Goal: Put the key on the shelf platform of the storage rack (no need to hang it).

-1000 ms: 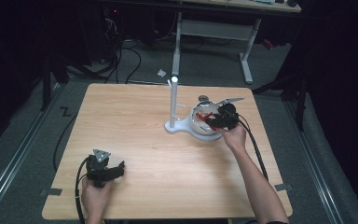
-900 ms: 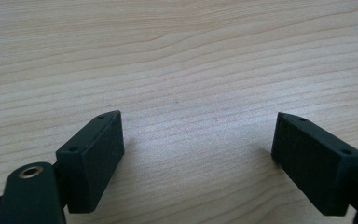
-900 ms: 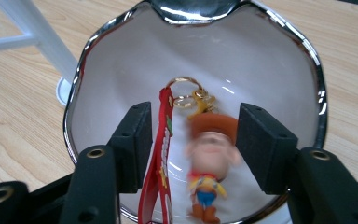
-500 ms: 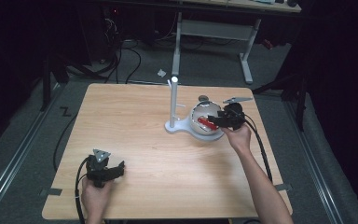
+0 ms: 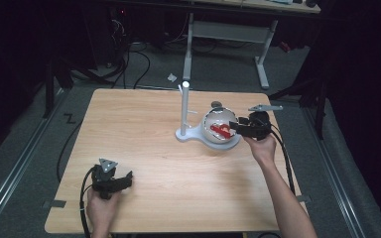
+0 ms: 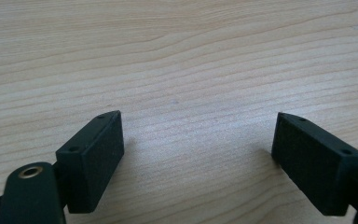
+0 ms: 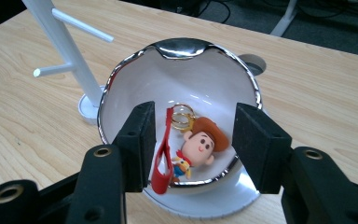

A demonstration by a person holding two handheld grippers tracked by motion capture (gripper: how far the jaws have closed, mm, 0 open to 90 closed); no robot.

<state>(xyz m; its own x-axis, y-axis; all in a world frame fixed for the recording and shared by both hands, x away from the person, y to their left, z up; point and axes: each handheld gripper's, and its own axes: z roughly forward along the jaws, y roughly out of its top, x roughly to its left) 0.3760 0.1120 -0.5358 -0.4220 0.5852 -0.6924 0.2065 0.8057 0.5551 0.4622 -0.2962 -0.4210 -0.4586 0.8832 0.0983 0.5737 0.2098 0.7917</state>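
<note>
Currently we hold the right gripper (image 7: 193, 142), jaws apart, over the cowboy-figure keychain with red strap (image 7: 193, 147) in the chrome-rimmed white bowl (image 7: 135, 88); closing off-centre could pinch only the strap. Left gripper (image 6: 198, 158) rests open, empty.

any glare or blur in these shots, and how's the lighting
High view: table lit, surroundings dark, picture soft. Right gripper view: glare on the bowl's silver rim; the keychain figure is sharp. Left gripper view: even light, soft shadows beside the jaws.

No text, label or number can be read anywhere
</note>
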